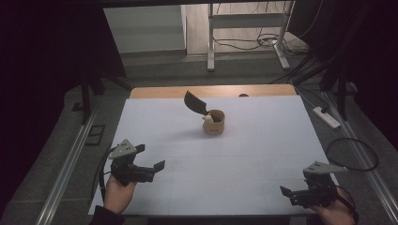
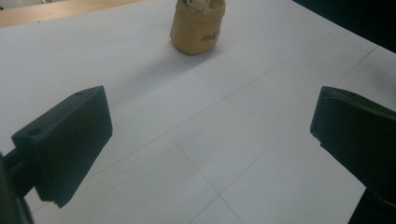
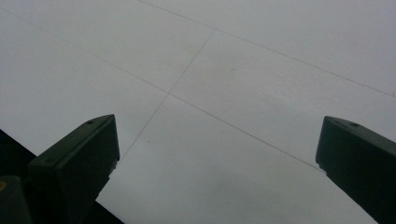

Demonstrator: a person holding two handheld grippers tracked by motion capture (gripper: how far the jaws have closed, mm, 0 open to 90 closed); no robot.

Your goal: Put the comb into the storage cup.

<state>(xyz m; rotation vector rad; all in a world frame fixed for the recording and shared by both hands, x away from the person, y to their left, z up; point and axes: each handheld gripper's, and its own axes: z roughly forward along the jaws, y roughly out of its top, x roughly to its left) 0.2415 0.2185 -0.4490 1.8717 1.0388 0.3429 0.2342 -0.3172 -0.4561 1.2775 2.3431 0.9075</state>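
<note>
- Both tongs sit near me with nothing in them. My left gripper (image 1: 151, 160) is by the near-left corner of the white surface (image 1: 244, 154), jaws spread wide and empty; my right gripper (image 1: 292, 193) is at the near-right corner, also wide open and empty, jaws aimed back across the near edge toward the left.
- Pose: my left hand (image 1: 117, 190) holds its tool low over the surface, pointed toward the right and a little forward; the left gripper view looks straight up the surface at the cup (image 2: 198, 27). My right hand (image 1: 335, 211) sits just at the near edge, and its gripper view looks down on bare white sheet.
- Farther out, the tan cup (image 1: 214, 122) stands upright about mid-width, toward the far edge, well apart from both tools. A dark scoop (image 1: 195, 103) leans out of it up and to the left; something small and pale sits at its rim, too small for me to identify.
- Risk, as I judge it: the cup looks light and top-heavy with that scoop leaning out. If I come in low and clip the scoop, I could tip the cup and spill it.
- Pinching the cup wall too hard could squash it, and a one-sided grip could skid it toward the far edge.
</note>
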